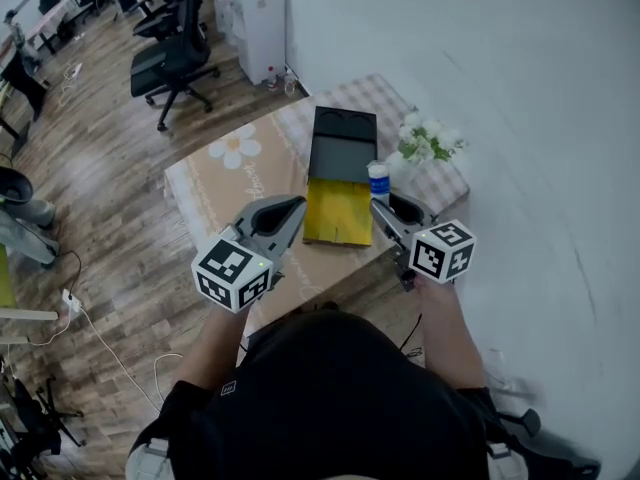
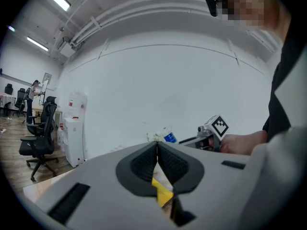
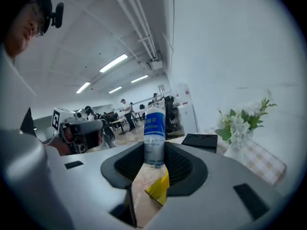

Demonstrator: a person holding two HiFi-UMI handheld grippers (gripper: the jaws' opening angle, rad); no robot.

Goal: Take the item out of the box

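The box (image 1: 338,211) lies open on the table, its yellow inside facing up and its black lid (image 1: 344,140) folded back behind it. A small clear bottle (image 1: 378,180) with a blue label stands upright at the box's right edge. My right gripper (image 1: 379,206) is shut on the bottle (image 3: 154,133), which fills the gap between the pads of that gripper (image 3: 154,153). To the left of the box my left gripper (image 1: 295,208) hovers; seen in its own view, this gripper (image 2: 157,148) has its pads touching, with nothing between them.
The table (image 1: 220,193) wears a beige flowered cloth and a checked cloth. A vase of white flowers (image 1: 425,143) stands right of the bottle. Office chairs (image 1: 175,63) and a white water dispenser (image 1: 258,23) stand on the wooden floor beyond. The wall is at the right.
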